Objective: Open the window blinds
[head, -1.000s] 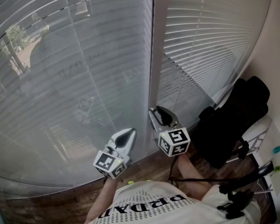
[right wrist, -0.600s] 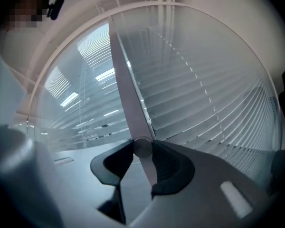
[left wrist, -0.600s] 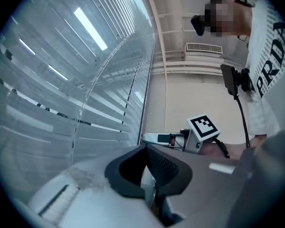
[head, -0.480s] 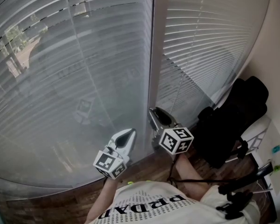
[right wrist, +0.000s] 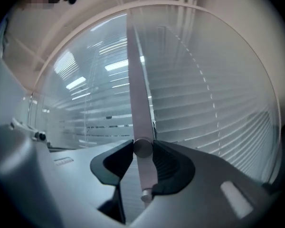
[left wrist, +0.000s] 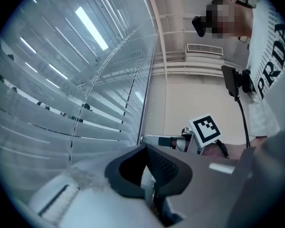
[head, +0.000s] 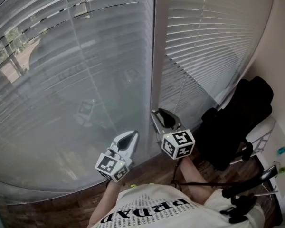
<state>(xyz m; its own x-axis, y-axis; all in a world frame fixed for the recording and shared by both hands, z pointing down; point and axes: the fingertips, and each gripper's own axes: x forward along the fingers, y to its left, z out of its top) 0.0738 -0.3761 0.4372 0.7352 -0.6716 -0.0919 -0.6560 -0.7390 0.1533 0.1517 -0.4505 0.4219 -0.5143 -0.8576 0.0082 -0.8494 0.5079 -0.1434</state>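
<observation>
We count 2 blinds, the left blind (head: 61, 80) and the right blind (head: 213, 42), both hanging down over the window on either side of the frame post (head: 156, 56). 1 tilt wand (right wrist: 137, 103) hangs by that post. The right gripper (right wrist: 143, 148) pinches the wand near its lower end, with a pad on each side. The left gripper (left wrist: 145, 148) is pressed together on nothing, low beside the post. We judge the wand light, stiff and smooth, so it may slip when twisted. Low on the wand is the place to grip. The slats look thin and easily bent.
</observation>
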